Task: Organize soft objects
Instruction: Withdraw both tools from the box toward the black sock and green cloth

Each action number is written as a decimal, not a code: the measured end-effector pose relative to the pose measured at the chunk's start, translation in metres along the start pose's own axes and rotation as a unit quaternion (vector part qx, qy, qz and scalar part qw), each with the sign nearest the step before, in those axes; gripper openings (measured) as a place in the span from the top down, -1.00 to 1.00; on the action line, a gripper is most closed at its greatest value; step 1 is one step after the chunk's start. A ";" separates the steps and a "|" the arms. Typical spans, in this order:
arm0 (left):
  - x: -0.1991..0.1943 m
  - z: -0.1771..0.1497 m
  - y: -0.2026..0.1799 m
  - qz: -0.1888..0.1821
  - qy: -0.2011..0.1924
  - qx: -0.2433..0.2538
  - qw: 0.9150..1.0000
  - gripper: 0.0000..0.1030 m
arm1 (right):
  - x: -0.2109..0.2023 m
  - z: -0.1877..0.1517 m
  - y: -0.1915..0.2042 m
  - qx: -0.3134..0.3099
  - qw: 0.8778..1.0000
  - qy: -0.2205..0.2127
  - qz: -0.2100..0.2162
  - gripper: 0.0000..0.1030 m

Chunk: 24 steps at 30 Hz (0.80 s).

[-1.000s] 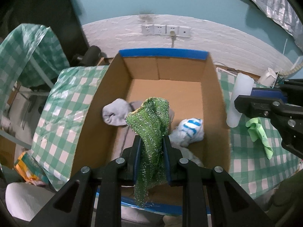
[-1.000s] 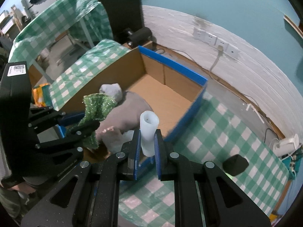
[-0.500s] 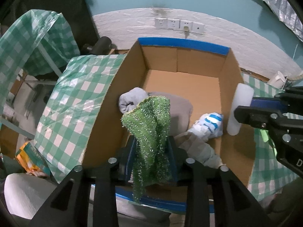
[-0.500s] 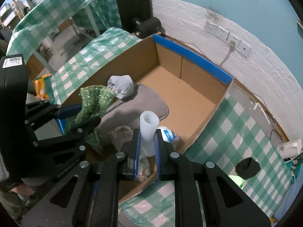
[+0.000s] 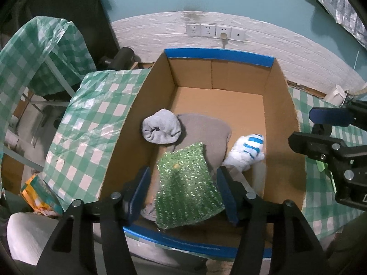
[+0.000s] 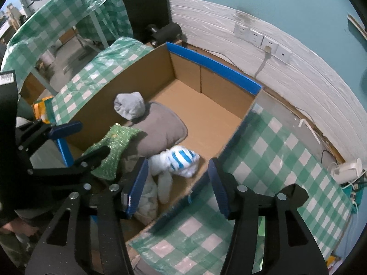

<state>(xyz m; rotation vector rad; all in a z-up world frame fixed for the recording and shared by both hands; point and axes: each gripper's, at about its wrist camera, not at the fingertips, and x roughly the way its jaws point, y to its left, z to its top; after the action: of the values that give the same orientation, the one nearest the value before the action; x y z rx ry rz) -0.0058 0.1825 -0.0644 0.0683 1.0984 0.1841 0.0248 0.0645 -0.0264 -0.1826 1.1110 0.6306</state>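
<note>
Showing both jaws just opened and empty, green cloth [image 5: 187, 190] dropped below them in the cardboard box [image 5: 281, 123], sorting well advanced.

Left tool [image 5: 184, 190], right tool [image 6: 176, 183] — jaws just opened, empty, angled down.

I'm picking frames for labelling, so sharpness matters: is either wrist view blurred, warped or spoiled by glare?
Left wrist view: sharp on the green cloth and cardboard box; fisheye bends the wall, corners go black. Right wrist view: the striped white sock looks slightly smeared, the rest is crisp; mild sheen on the checked tablecloth, no harsh glare.
</note>
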 end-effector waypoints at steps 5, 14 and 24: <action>-0.007 0.003 -0.009 -0.012 -0.006 0.003 1.000 -0.32 | -0.005 -0.009 -0.011 0.005 1.000 0.000 -0.010 -0.23; -0.014 0.006 -0.038 -0.016 -0.015 0.035 0.999 -0.34 | -0.016 -0.024 -0.033 0.024 0.999 -0.004 -0.031 -0.24; -0.019 0.009 -0.067 -0.022 -0.020 0.058 0.998 -0.36 | -0.027 -0.044 -0.057 0.049 0.998 -0.006 -0.040 -0.24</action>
<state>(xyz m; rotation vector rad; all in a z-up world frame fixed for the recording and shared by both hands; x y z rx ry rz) 0.0017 0.1131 -0.0530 0.1523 1.0683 0.0792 0.0144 -0.0115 -0.0325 -0.1370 1.1157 0.5041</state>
